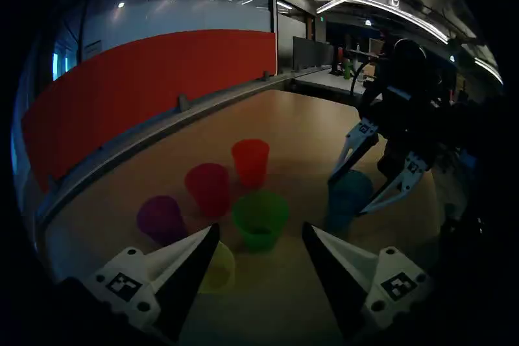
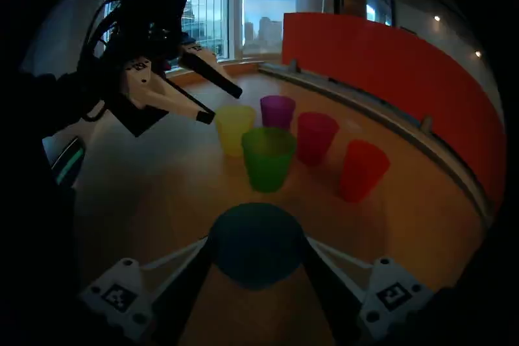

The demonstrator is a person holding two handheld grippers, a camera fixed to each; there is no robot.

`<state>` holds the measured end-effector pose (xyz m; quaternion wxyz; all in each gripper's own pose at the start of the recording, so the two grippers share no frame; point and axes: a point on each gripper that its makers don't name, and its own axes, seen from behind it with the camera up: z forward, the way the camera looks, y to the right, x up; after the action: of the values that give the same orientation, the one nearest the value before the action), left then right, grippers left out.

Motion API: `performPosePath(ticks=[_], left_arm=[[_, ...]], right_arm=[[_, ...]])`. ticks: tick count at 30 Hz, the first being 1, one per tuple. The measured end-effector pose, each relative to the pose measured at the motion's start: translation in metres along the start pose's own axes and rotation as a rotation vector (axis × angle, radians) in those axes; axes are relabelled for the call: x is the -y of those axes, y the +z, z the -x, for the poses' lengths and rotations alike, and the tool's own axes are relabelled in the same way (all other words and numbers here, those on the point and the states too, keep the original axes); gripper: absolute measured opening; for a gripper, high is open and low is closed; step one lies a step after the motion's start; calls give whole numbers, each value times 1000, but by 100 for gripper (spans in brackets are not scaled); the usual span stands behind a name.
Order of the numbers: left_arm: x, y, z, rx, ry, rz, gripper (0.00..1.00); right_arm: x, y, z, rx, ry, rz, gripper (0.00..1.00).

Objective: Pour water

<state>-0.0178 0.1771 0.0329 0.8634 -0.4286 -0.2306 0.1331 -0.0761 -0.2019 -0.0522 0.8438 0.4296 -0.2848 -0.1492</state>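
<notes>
Your left gripper [image 1: 259, 225] has its fingers apart and holds nothing, low over the near side of the cup cluster, so keep it clear of the yellow cup [image 1: 220, 269] at its fingertip. The green cup [image 2: 268, 158] in the middle looks like the likeliest target. To the right, your right gripper [image 1: 347, 195] appears clamped on the upright teal cup [image 2: 256, 245], near the green one but apart from it. Carry its rim over that mouth before tipping slowly, with an even squeeze.
</notes>
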Motion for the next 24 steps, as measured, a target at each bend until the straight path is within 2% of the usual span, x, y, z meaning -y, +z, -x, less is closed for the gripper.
performPosePath(ticks=[16, 24], left_arm=[[2, 23, 9, 75, 6, -1, 94], [2, 34, 13, 107, 14, 2, 94]], right_arm=[[-17, -54, -22, -95, 12, 66, 93], [-24, -75, -24, -116, 25, 94, 92]])
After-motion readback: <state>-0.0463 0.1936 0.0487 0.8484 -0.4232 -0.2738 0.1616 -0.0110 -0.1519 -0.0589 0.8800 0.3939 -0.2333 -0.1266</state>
